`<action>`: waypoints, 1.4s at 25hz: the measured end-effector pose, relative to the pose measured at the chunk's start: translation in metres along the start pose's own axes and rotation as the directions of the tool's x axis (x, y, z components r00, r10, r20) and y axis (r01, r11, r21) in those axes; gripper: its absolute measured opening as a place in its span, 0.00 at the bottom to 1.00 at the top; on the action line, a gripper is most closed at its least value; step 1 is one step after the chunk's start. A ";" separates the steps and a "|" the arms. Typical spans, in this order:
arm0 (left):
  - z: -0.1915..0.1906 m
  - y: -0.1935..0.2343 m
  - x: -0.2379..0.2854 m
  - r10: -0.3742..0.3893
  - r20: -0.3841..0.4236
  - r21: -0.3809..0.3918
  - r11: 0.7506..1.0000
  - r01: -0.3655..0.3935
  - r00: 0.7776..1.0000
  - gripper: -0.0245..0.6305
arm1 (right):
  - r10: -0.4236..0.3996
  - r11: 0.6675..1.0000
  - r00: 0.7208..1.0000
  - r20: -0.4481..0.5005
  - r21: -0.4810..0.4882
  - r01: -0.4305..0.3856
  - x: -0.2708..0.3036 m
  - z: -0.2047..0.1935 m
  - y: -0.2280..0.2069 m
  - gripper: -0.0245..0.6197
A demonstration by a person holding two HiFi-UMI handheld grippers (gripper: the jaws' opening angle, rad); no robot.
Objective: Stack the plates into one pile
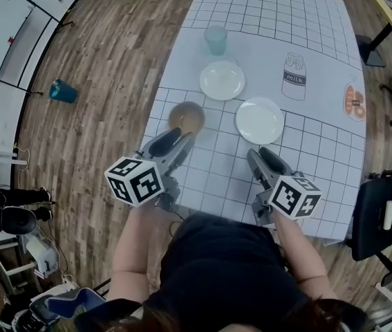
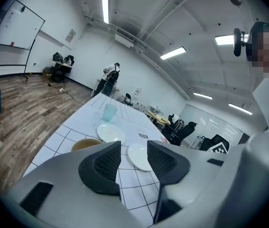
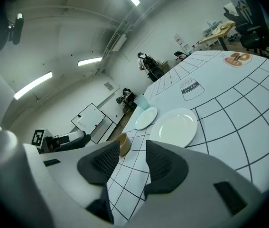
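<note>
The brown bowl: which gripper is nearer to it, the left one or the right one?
Left. The left gripper is right by the brown bowl's near edge. The right gripper is off to the side, in front of the white plate.

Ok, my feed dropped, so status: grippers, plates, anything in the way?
Left gripper open, empty. Right gripper open, empty. Near plate and far plate apart, unstacked. Bowl by left gripper, cup behind far plate; nothing between plates.

Bowl (image 1: 187,118) left of near plate (image 1: 259,120), apart

Bare table (image 1: 220,159) between brown bowl (image 1: 187,118) and near plate (image 1: 259,120); cup (image 1: 216,39) just behind far plate (image 1: 222,80)
</note>
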State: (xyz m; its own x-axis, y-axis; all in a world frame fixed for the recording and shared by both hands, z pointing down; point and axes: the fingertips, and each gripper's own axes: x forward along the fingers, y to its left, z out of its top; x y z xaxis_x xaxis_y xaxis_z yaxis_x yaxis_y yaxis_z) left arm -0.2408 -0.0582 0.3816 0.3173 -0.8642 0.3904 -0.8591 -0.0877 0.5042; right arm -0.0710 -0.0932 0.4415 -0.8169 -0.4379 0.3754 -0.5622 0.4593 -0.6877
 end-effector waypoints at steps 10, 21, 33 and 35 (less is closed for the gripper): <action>0.033 0.047 0.023 -0.013 -0.079 0.035 0.999 0.015 0.997 0.32 | -0.031 0.995 1.000 -0.005 -0.096 0.030 0.017 0.004 0.008 0.32; 0.059 0.121 0.087 -0.103 -0.254 0.083 0.988 0.128 0.962 0.32 | -0.142 0.979 0.990 -0.012 -0.150 0.138 0.067 0.003 0.016 0.31; 0.053 0.157 0.171 -0.185 -0.411 0.044 0.974 0.223 0.893 0.32 | -0.220 0.962 0.975 -0.029 -0.171 0.212 0.098 0.001 0.002 0.30; 0.049 0.160 0.181 -0.197 -0.428 0.024 0.973 0.229 0.882 0.32 | -0.227 0.960 0.973 -0.031 -0.175 0.219 0.100 -0.001 0.001 0.30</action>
State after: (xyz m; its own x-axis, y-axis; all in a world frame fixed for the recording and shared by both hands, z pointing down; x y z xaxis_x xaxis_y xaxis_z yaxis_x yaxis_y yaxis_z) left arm -0.3407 -0.2530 0.4951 0.6211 -0.5330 0.5746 -0.7729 -0.2951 0.5617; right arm -0.1536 -0.1358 0.4785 -0.6713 -0.5065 0.5412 -0.7409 0.4804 -0.4693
